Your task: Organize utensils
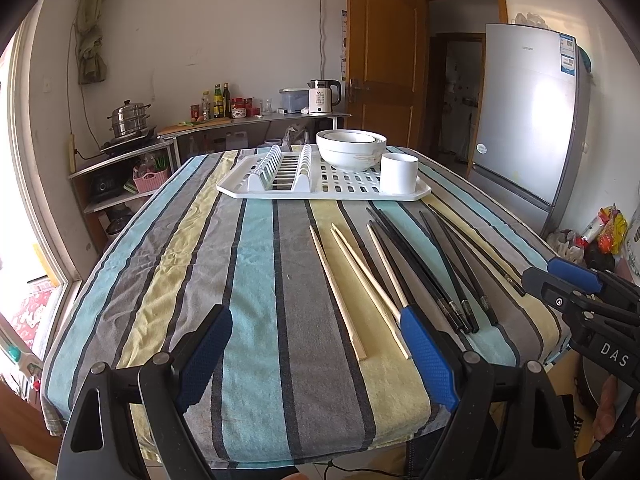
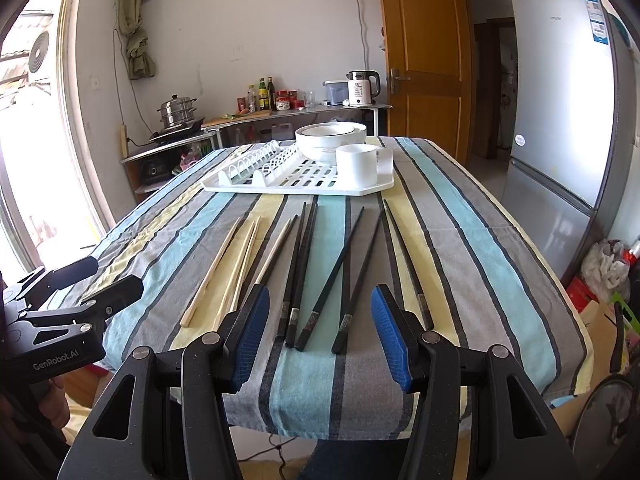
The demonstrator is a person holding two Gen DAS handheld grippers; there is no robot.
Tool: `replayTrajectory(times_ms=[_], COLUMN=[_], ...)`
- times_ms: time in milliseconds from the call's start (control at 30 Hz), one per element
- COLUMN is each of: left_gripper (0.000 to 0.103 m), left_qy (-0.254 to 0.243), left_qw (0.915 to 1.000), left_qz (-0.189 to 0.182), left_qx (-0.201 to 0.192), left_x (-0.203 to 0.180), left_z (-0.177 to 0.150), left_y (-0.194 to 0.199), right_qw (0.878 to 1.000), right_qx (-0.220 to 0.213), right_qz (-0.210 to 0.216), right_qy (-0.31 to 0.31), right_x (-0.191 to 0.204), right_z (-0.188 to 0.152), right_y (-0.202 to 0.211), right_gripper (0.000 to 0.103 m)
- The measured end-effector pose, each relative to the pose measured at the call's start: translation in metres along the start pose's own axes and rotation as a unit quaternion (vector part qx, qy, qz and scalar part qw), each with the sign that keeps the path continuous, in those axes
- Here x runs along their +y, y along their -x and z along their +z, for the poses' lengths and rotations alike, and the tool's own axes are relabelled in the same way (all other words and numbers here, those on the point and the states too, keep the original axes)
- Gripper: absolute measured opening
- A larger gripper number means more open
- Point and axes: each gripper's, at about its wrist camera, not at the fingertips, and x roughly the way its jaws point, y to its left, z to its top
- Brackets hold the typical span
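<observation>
Just ahead of the right gripper [image 2: 320, 332], fingers apart, lie black chopsticks [image 2: 320, 280]; left gripper [image 1: 316, 354] is also apart.

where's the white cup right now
The white cup stands upright on the drying rack's right front corner, just in front of the stacked bowls.

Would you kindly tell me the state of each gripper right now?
Left gripper: open, holding nothing.
Right gripper: open, holding nothing.

Black clamp-style grippers, blue ribbed fingers [image 2: 252, 332], silver pivot screws, "GenRobot.AI" marking.
</observation>
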Motion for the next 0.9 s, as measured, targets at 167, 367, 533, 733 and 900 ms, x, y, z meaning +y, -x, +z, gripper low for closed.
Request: replayTrajectory(times_ms=[167, 367, 533, 733, 900], left_gripper=[0.086, 0.086, 0.086, 0.086, 0.086], left_qy=[0.000, 0.000, 0.000, 0.001, -0.002], left_qw=[1.0000, 1.0000, 1.0000, 1.0000, 1.0000], left_qz=[0.000, 0.000, 0.000, -0.002, -0.002], left_qx=[0.000, 0.000, 0.000, 0.003, 0.006], left_x=[-0.0003, -0.0001, 0.0001, -0.0016, -0.0012], left_z=[0.0000, -0.0003, -0.0004, -0.0011, -0.0007], left_y=[0.0000, 0.0002, 0.0000, -0.0009, -0.0035], right_qw=[1.000, 1.000, 1.000, 1.000, 1.000], right_qx=[0.000, 0.000, 0.000, 0.001, 0.002], right_qz=[0.000, 0.000, 0.000, 0.000, 0.000], right_qy=[0.000, 0.000, 0.000, 0.000, -0.001], right_x=[0.0002, 0.0003, 0.0002, 0.0006, -0.0003], right_z=[0.0000, -0.0001, -0.0002, -0.0003, 0.0000], right_y=[0.0002, 0.0003, 0.0003, 0.0001, -0.0007], right_gripper=[0.054, 0.054, 0.054, 0.054, 0.054])
